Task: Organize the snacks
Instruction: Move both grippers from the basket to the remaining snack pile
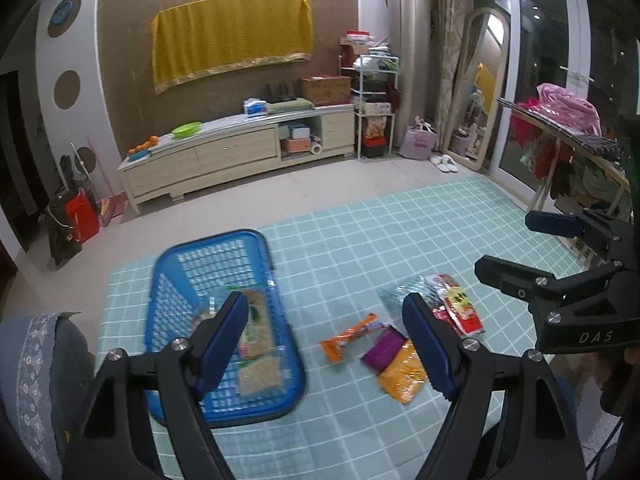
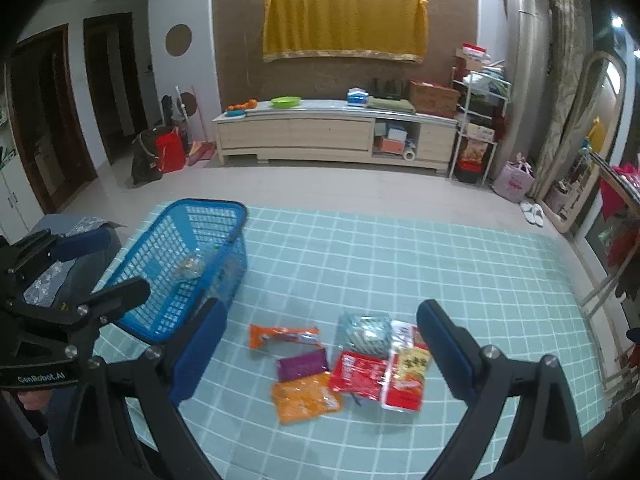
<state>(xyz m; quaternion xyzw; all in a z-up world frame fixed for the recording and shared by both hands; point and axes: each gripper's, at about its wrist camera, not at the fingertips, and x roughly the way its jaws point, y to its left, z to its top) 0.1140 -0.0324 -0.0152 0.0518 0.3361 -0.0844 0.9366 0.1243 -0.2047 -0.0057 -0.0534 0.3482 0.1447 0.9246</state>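
Both grippers, left (image 1: 328, 344) and right (image 2: 320, 354), gape wide and empty above the mat (image 2: 440, 264); snacks (image 2: 344, 364) lie right of the basket (image 2: 180, 256).

A: Left tool (image 1: 324, 340)?
B: Jaws wide apart, nothing between the pads. Hanging over the bench (image 1: 360, 240) with the checked green cloth.
A: Basket?
B: Blue basket (image 1: 176, 272) at left on the cloth, a long tan packet (image 1: 258, 344) lying inside, something clear beside it, too blurred to name.
A: Loose snacks?
B: Right of the basket, apart from it: orange sausage pack (image 1: 352, 340), purple packet (image 1: 382, 350) touching a yellow-orange bag (image 1: 402, 378), red packet (image 1: 460, 308), silvery bag (image 1: 404, 294).
A: Right tool (image 1: 504, 244)?
B: At the right edge, jaws parted, empty.
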